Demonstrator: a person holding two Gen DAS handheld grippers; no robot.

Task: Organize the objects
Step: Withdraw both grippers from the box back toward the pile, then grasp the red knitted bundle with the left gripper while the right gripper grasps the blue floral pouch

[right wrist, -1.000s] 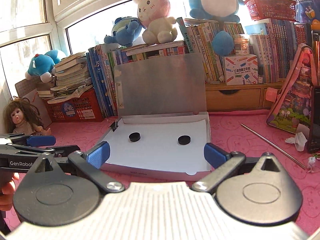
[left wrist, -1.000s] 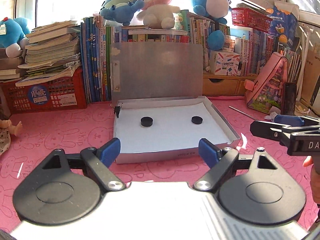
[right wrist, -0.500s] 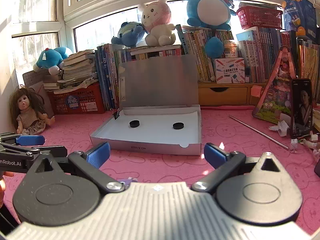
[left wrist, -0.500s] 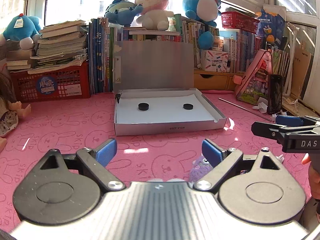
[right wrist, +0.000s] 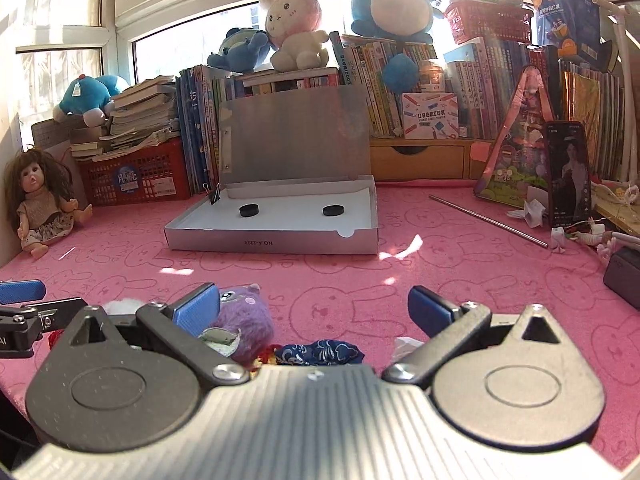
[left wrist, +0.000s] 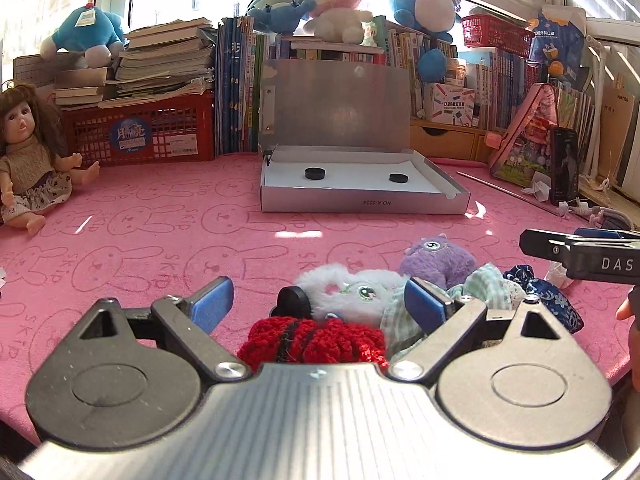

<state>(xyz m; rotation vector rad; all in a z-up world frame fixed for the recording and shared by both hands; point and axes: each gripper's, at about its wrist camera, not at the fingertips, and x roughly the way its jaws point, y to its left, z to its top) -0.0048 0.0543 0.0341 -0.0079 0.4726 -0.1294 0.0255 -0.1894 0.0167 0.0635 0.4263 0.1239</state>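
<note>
Left gripper point(left wrist: 318, 302) released, jaws wide, hovering over toy pile: red knit toy point(left wrist: 312, 340), white plush point(left wrist: 352, 290), purple plush point(left wrist: 438, 260), blue cloth point(left wrist: 544, 294). Right gripper point(right wrist: 314, 308) also released, empty, just right of pile. Pile on pink mat point(left wrist: 160, 248), well in front of open silver box point(left wrist: 360, 196) holding two black discs point(left wrist: 314, 173).
</note>
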